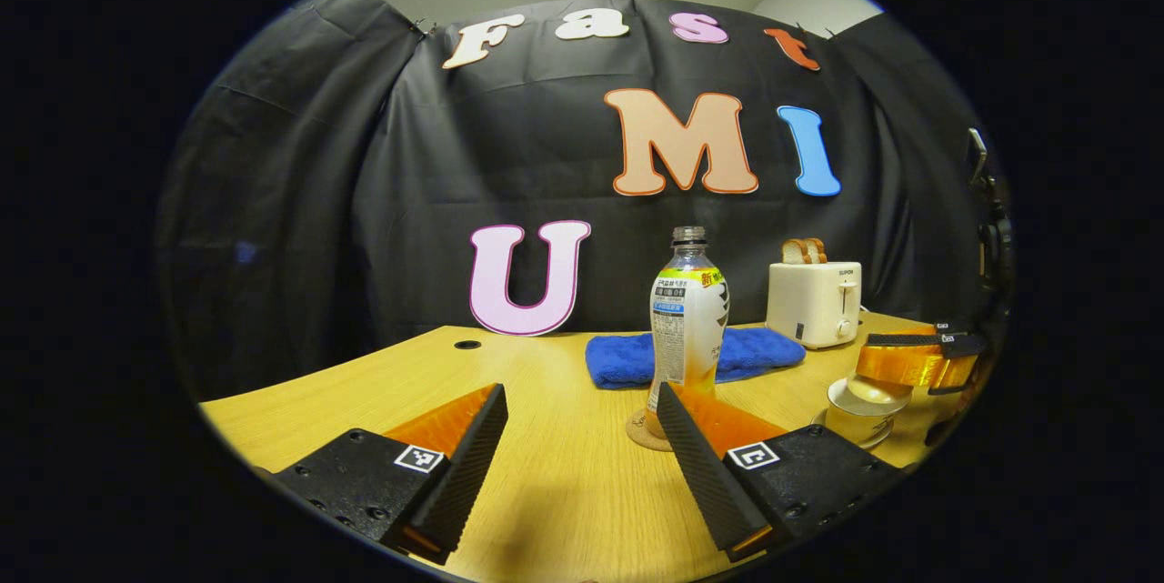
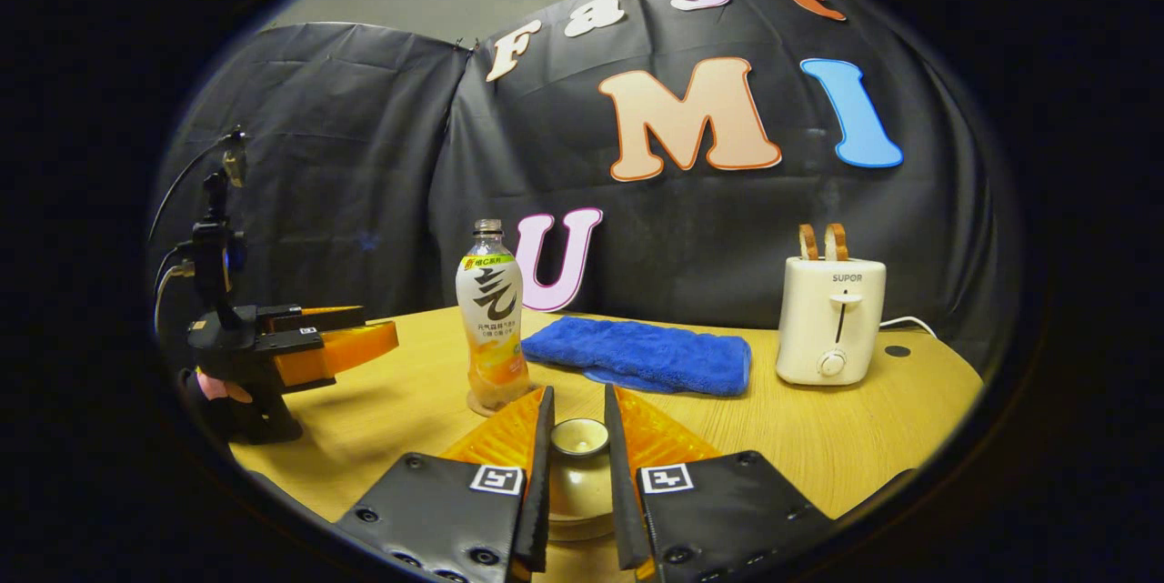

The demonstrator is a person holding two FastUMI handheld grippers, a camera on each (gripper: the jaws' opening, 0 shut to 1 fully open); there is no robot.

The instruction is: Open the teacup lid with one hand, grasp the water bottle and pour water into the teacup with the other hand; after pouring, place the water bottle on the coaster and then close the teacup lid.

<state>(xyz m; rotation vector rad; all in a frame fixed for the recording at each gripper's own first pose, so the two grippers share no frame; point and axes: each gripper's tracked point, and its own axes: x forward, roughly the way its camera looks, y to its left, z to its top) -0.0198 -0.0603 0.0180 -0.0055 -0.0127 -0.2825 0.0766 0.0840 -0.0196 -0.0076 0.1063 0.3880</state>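
On a wooden table point(image 2: 818, 447), the right gripper point(image 2: 579, 437) pinches the knob of the lid point(image 2: 579, 435) on the cup point(image 1: 859, 419), its fingers pressed to either side. The left gripper point(image 1: 582, 437) is spread wide and empty, facing the bottle point(image 1: 687, 328), which stands uncapped on a round coaster point(image 1: 642, 434) (a blue towel point(image 2: 641, 354) and toaster point(image 2: 832, 319) sit behind). The lid looks like smooth ceramic, probably slippery and breakable, so the small knob is the place to hold; the thin plastic bottle, part full, likely dents if squeezed and is best taken mid-body.
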